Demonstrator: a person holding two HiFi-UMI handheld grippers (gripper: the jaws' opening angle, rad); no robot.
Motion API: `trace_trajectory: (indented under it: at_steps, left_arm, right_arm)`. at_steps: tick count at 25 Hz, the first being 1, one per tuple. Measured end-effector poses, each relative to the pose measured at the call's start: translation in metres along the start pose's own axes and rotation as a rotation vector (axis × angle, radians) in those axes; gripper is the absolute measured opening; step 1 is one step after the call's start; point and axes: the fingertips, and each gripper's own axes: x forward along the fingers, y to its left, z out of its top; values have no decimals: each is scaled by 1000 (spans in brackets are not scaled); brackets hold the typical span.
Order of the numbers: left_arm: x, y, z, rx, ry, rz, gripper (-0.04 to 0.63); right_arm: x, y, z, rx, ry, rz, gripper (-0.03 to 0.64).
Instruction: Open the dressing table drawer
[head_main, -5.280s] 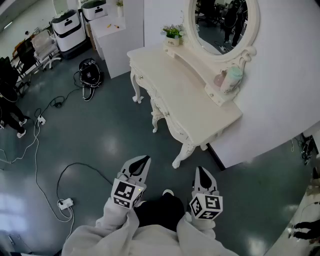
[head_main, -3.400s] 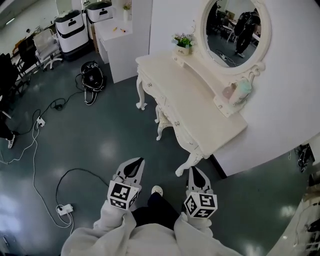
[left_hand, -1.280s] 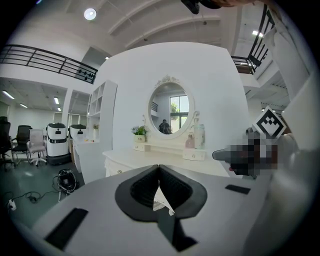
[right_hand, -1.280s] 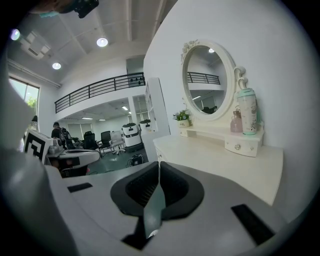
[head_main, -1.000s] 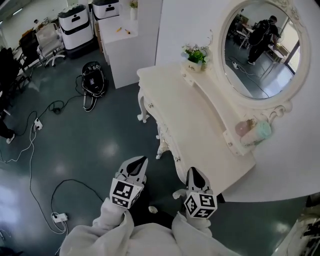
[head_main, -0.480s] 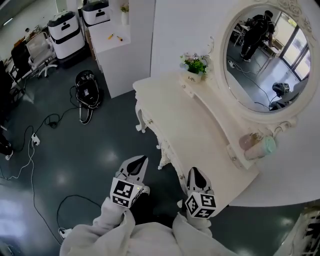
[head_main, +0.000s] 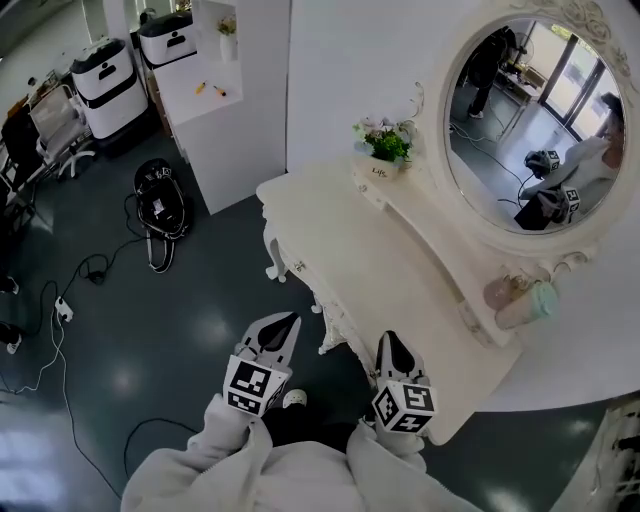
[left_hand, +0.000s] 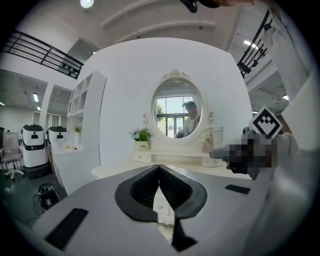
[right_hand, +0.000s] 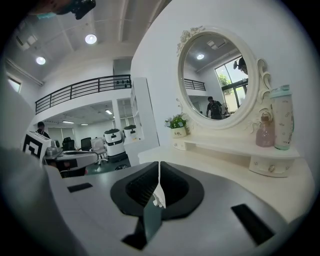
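The cream dressing table (head_main: 390, 260) stands against the white wall under an oval mirror (head_main: 530, 120). Its drawer front with a small knob (head_main: 299, 266) runs along the near left edge. My left gripper (head_main: 285, 322) is shut and empty, over the floor just left of the table's front. My right gripper (head_main: 388, 342) is also shut and empty, at the table's near front edge. In the left gripper view the shut jaws (left_hand: 159, 167) point at the tabletop (left_hand: 115, 171). From the right gripper (right_hand: 159, 165) the tabletop (right_hand: 225, 167) lies close ahead.
A potted plant (head_main: 385, 148) and two bottles (head_main: 520, 300) stand on the table's rear shelf. A white cabinet (head_main: 215, 110), a black bag (head_main: 160, 205) and floor cables (head_main: 60, 310) lie to the left. My shoe (head_main: 293, 398) shows below the grippers.
The person has stepped closer to the table, which now sits nearer in the head view. Both grippers moved along with the body and stayed shut.
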Motion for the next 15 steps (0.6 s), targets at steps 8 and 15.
trace_trajectory:
  at_steps: [8,15]
  left_arm:
    - [-1,24,-13,-23,30,-1,17]
    - [-6,38,-24,-55,55,38,17]
  right_arm:
    - [24,23,-10,-11,47,24,35]
    - [37,28,-14,-12,79,43,35]
